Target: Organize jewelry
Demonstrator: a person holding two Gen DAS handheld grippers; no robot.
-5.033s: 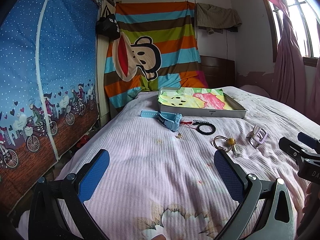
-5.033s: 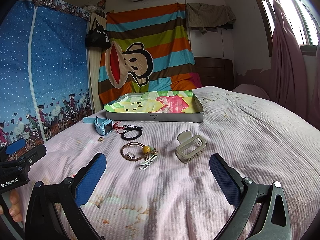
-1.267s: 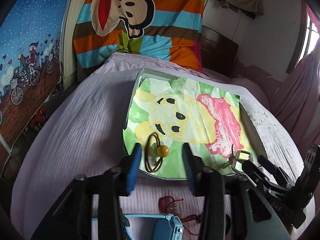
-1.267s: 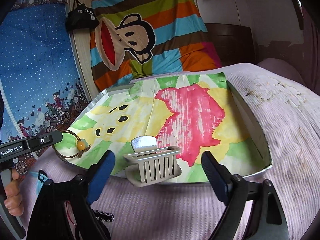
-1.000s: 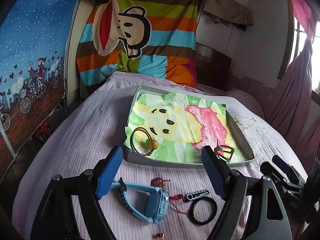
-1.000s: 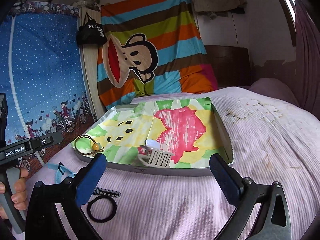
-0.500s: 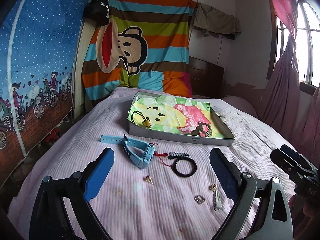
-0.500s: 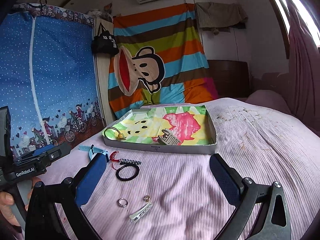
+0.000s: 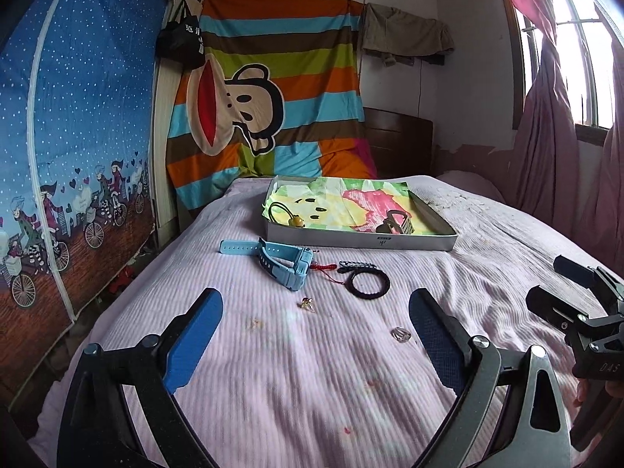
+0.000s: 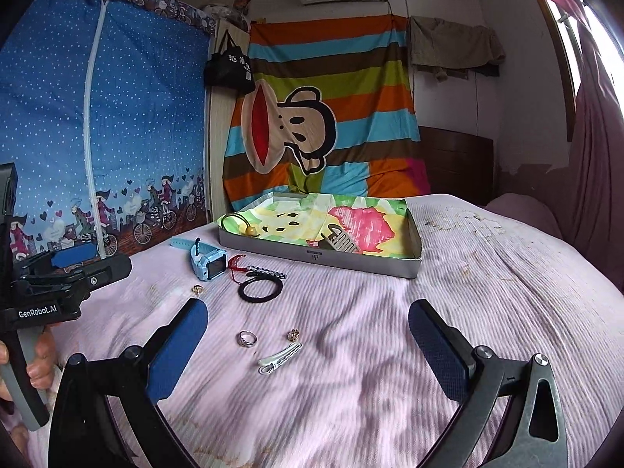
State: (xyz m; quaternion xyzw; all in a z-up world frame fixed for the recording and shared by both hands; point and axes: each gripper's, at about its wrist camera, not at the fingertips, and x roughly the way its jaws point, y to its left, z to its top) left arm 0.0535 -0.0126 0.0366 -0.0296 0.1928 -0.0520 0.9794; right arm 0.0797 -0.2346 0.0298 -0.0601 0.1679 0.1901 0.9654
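Observation:
A shallow box point(image 9: 413, 242) lined with bright paper sits far up the bed; inside lie a brown hair tie with a yellow bead point(image 9: 286, 214) and a beige claw clip point(image 9: 396, 223). On the pink bedspread lie a blue watch point(image 9: 284, 263), a black bracelet point(image 9: 368, 284), a beaded piece point(image 10: 267, 272), a gold earring point(image 9: 306, 304), a silver ring point(image 10: 247, 338), a small gold charm point(image 10: 293, 335) and a white hair clip point(image 10: 280, 353). My left gripper point(image 9: 314, 337) is open and empty, near the front. My right gripper point(image 10: 308, 345) is open and empty, above the ring and hair clip.
A blue patterned wardrobe point(image 9: 70, 136) stands at the left of the bed. A striped monkey blanket point(image 9: 273, 117) hangs behind the box. Pink curtains point(image 9: 553, 136) and a window are at the right. The bedspread point(image 9: 312, 382) near the grippers is bare.
Both grippers let go of the hair tie and the claw clip in the box, opened, and pulled back down the bed toward the loose jewelry.

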